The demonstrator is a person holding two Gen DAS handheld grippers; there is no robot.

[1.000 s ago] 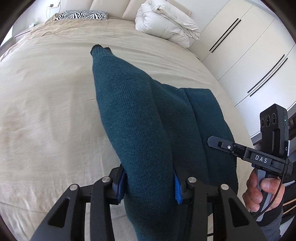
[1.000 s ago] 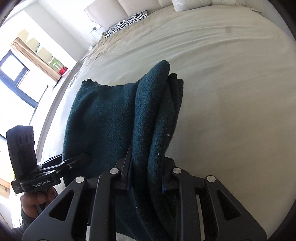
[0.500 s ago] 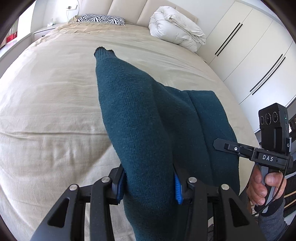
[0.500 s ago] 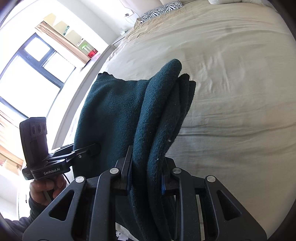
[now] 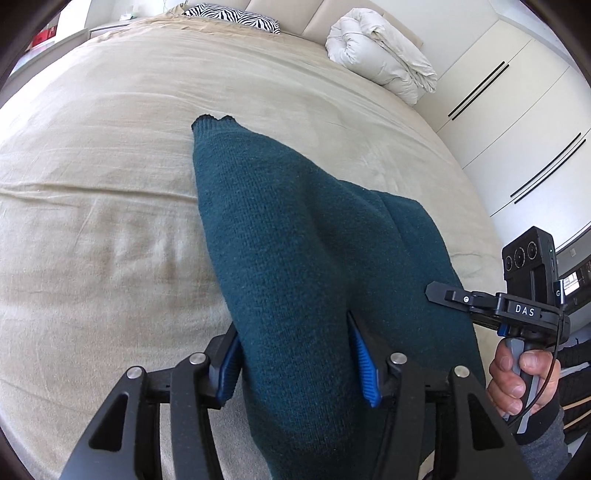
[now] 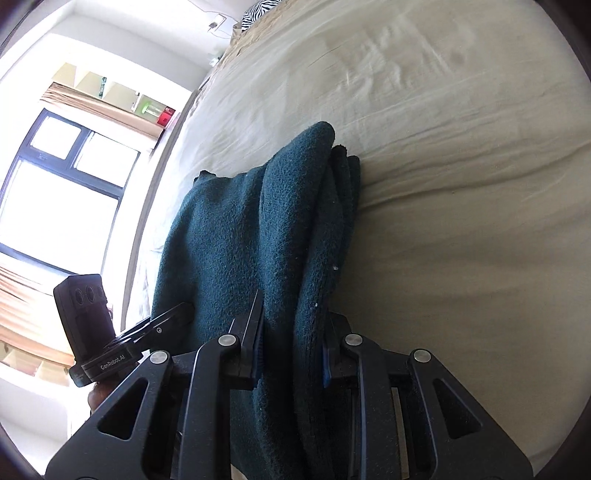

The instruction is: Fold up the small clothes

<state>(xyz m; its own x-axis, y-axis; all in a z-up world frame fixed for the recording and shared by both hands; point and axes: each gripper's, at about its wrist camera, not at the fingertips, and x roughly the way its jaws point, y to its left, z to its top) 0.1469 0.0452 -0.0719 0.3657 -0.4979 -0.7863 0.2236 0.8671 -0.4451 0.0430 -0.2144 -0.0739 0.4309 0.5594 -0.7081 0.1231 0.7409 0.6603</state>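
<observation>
On a beige bed (image 5: 110, 221), I hold a dark teal knit garment (image 5: 295, 258) at two points. Nearest my lens, the left gripper (image 5: 299, 363) pinches a thick bunched fold of the knit between its blue pads (image 5: 364, 369), and the cloth fills the gap and hides most of the mattress straight ahead. The right gripper (image 6: 291, 350) clamps several stacked layers of the same garment (image 6: 258, 240), which rise from its fingers in a tall ridge. From the left view, the right hand (image 5: 521, 376) grips its handle just right of the garment, under a black camera block lettered DAS. Beyond the grippers, the garment drapes away from me onto the bed, a ribbed cuff (image 5: 212, 122) marking its far tip. Past the garment, bare wrinkled sheet runs to the headboard end. There a rolled white duvet (image 5: 380, 62) sits beyond and right of the garment, a zebra-print pillow (image 5: 232, 16) beyond and left. White wardrobe doors (image 5: 517, 110) stand right of the bed. In the right view, a bright window (image 6: 55, 192) lies left of the garment.
</observation>
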